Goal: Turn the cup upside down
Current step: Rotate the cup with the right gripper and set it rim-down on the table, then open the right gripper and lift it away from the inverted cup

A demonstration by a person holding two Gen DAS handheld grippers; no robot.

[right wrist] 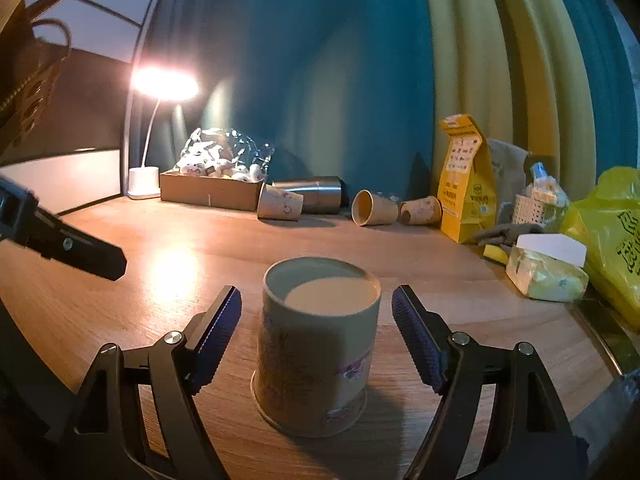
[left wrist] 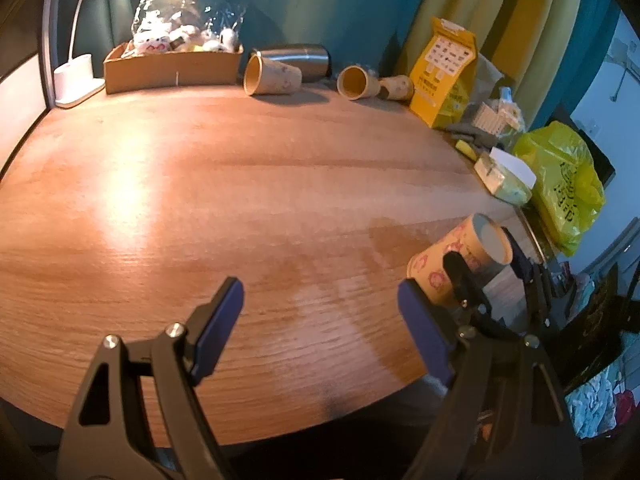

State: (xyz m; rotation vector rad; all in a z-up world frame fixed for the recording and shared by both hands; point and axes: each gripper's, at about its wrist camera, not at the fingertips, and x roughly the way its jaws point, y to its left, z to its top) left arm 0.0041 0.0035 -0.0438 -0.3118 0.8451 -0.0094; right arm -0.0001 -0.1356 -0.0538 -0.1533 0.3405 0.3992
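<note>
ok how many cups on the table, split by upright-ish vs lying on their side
Upside down between the right gripper fingers: 1, the near cup
Lying on their side at the back: 3, left cup, middle cup, right cup
Total: 4

Back of tabletop [right wrist: 192, 240]: lit desk lamp [right wrist: 164, 84], cardboard box [right wrist: 208, 192] of bagged plush toys, steel tumbler [right wrist: 316, 194] lying on its side, three paper cups [right wrist: 376, 208] lying beside it. Right edge: yellow paper bag [right wrist: 464, 184], yellow plastic bag [right wrist: 612, 236], tissue pack [right wrist: 544, 268].
</note>
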